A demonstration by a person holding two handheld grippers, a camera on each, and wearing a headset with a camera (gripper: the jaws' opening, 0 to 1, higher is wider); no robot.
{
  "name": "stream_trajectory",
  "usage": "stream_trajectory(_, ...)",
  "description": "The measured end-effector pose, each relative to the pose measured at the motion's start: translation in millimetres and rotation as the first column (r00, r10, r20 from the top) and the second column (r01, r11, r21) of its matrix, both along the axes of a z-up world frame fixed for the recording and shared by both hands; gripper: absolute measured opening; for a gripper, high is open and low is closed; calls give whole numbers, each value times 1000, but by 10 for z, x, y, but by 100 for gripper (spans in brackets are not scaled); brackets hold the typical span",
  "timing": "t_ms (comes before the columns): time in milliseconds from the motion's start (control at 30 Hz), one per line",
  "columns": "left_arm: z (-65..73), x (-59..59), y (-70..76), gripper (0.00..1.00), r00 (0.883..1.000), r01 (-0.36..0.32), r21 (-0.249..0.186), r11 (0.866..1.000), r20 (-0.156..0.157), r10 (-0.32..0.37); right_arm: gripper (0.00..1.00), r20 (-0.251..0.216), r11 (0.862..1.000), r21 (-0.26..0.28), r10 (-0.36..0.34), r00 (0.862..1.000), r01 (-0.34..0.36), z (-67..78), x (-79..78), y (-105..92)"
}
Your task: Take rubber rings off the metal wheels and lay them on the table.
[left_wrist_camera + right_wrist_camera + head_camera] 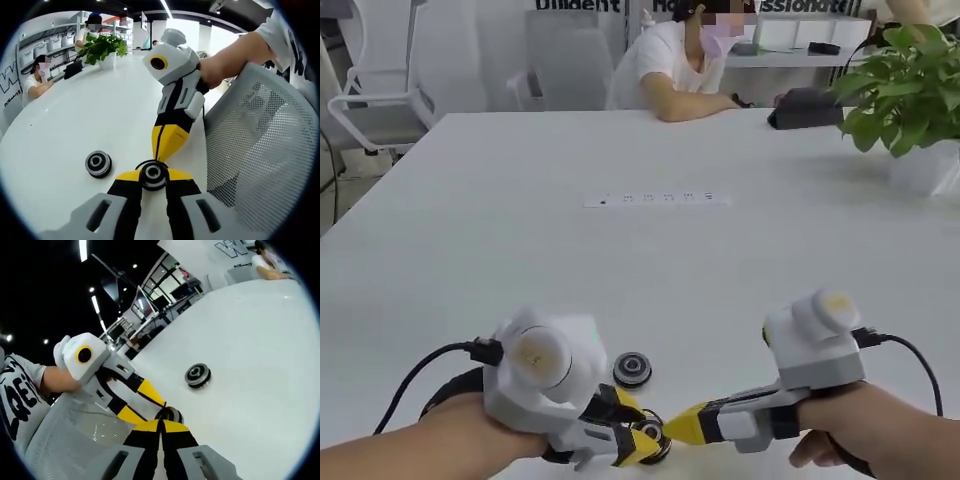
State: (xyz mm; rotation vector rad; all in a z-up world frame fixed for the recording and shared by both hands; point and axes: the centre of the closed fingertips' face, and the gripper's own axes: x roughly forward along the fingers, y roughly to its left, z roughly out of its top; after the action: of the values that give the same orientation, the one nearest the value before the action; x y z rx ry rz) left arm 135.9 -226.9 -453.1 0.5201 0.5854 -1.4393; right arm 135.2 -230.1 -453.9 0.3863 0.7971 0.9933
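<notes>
A metal wheel with a black rubber ring is clamped between the yellow tips of my left gripper, just above the table's near edge. My right gripper comes in from the right, its jaws pressed together on the ring at the rim of that wheel. In the left gripper view the right gripper meets the wheel from above, and a thin black arc stands slightly off the rim. A second ringed wheel lies flat on the white table, also seen beside the held one.
A potted plant stands at the far right. A person sits at the table's far edge beside a black case. A flush socket strip lies mid-table. A mesh chair back is close behind the grippers.
</notes>
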Motion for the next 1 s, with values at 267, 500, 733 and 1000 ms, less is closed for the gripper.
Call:
stream_trajectory(267,154,-102,71,23,999,31,-20,999,-13,-31,0,3,1000,14,-1,1000,1,75,8,7)
stream_trajectory(500,287,-97,220,29,1000,20,-36,999,-14,-21,0,7,1000,22,16,1000,-16,166,2,62)
stream_trajectory(733,392,-15,446,35,1000,-26,-53,998,-3,26,0,14,999,26,36,999,-36,239,21,159)
stream_trajectory(1000,487,74,660,40,996,-84,-79,993,-8,84,0,17,999,21,47,999,-48,266,80,252)
